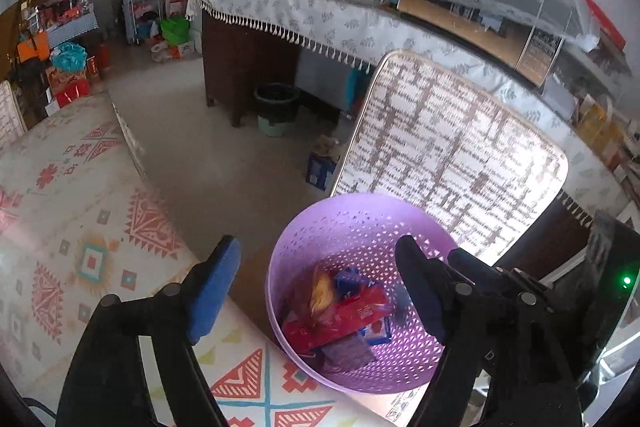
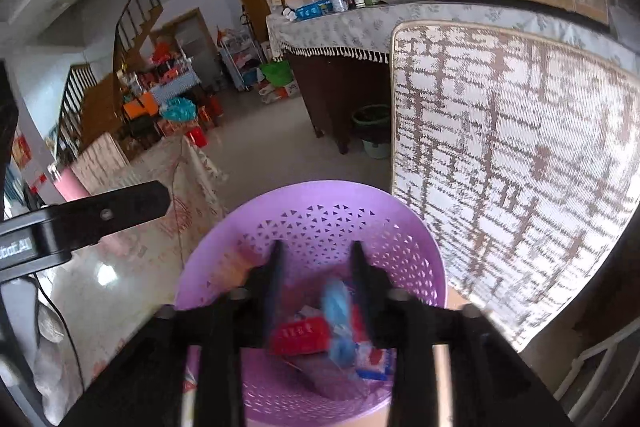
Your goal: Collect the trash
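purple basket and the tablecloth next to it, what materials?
Purple basket: looks like moulded plastic, semi-gloss and slightly translucent; the wall carries a regular grid of small triangular cut-outs with light glowing through. Patterned tablecloth: probably wipe-clean vinyl or oilcloth; printed motifs, smooth surface with a soft sheen.

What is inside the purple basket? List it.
The purple basket holds wrappers: a red packet, an orange-yellow piece, blue-and-white packets and a bluish scrap. What lies under them is covered.

Blurred and cut-off items
Blue wrapper (image 2: 339, 323) smeared by motion; purple basket (image 2: 320, 203) bottom rim cut off; red packet (image 2: 300, 337) print unreadable.
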The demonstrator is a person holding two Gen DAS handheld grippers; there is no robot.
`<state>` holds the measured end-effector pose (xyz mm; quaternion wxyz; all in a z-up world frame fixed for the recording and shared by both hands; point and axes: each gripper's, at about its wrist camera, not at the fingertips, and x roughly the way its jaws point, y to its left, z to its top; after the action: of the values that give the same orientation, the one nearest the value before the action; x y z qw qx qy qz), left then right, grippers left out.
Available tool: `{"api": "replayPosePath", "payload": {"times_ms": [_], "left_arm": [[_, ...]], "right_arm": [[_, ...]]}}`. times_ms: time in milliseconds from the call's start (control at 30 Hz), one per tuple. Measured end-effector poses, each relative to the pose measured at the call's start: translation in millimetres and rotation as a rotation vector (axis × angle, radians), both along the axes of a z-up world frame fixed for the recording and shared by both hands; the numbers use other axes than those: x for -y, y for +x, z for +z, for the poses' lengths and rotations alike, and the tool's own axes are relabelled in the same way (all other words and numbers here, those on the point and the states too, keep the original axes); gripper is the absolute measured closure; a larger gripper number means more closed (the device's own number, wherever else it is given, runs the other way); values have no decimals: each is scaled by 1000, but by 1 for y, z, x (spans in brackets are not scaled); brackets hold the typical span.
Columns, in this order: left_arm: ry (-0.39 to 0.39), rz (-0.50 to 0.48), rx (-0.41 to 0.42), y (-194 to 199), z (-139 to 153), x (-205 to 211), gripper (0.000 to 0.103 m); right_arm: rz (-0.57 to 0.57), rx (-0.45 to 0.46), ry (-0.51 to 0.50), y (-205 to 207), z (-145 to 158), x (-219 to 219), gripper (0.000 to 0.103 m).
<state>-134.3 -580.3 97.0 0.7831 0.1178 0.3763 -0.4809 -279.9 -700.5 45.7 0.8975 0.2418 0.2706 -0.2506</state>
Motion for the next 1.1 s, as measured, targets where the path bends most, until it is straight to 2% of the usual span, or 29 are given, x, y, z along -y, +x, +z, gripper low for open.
{"api": "replayPosePath", "payload": {"times_ms": [267, 400, 500, 567, 633, 733, 833, 967, 1100], "left_arm": [[9, 35, 26, -15, 5, -40, 24], [-13, 72, 49, -27, 12, -72, 24], [-42, 112, 132, -41, 21, -95, 20], [-66, 145, 193, -53, 28, -114, 13], [-95, 179, 240, -62, 35, -132, 11], [-144, 226, 311, -78, 44, -159, 4], [-176, 275, 391, -95, 51, -183, 3], [-167, 345, 508, -117, 54, -206, 1], [-174, 389, 541, -133, 49, -228, 1]], "right_arm": [[-27, 35, 5, -26, 2, -20, 54], [-32, 40, 12, -39, 2, -39, 53], [-35, 42, 19, -48, 2, -53, 52], [-38, 39, 27, -54, 1, -63, 50], [-42, 40, 37, -60, 0, -72, 49], [-45, 42, 37, -69, -1, -90, 48], [-46, 36, 18, -74, 0, -109, 47], [-42, 25, -25, -80, 4, -132, 44], [-32, 28, -60, -93, 9, -156, 39]]}}
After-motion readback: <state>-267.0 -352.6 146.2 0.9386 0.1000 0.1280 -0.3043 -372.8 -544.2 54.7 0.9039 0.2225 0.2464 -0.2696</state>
